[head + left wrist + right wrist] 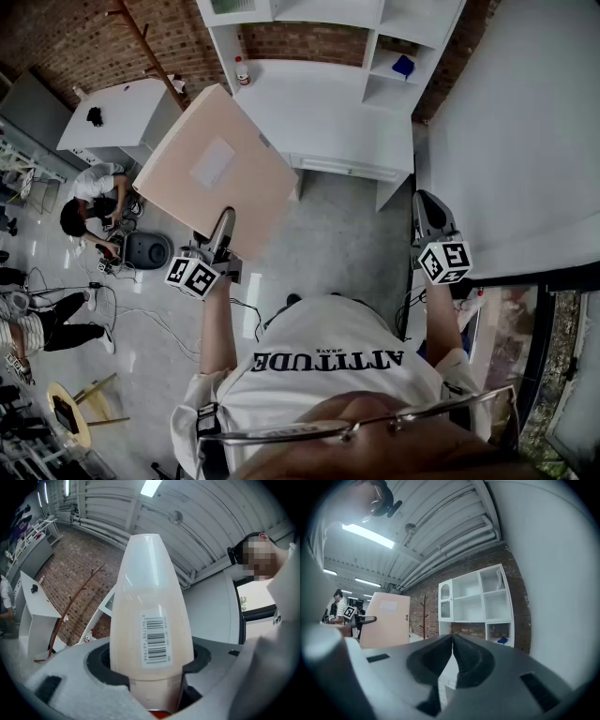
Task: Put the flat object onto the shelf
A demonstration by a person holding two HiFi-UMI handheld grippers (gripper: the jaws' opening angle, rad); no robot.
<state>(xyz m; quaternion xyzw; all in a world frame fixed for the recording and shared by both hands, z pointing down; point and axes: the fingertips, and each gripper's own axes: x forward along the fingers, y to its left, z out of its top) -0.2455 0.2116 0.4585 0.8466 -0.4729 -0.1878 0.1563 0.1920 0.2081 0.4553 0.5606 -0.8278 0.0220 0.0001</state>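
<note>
Brick-walled room, white shelf (319, 103) ahead of both pairs of jaws. Clamped between the left gripper (152, 667) jaws: the flat board (220, 169), rising beyond them. Right gripper (452, 653) pinched shut, empty. Keep the clamp firm; tip the board level before sliding it onto the shelf.

The flat object (217, 178) is pale peach, its white label (154, 640) striped with a black barcode. The shelf (328, 103) is white against a red-brown brick wall (75, 37). At upper right, a small item (403, 66) is blue. The floor (347, 234) is grey.
</note>
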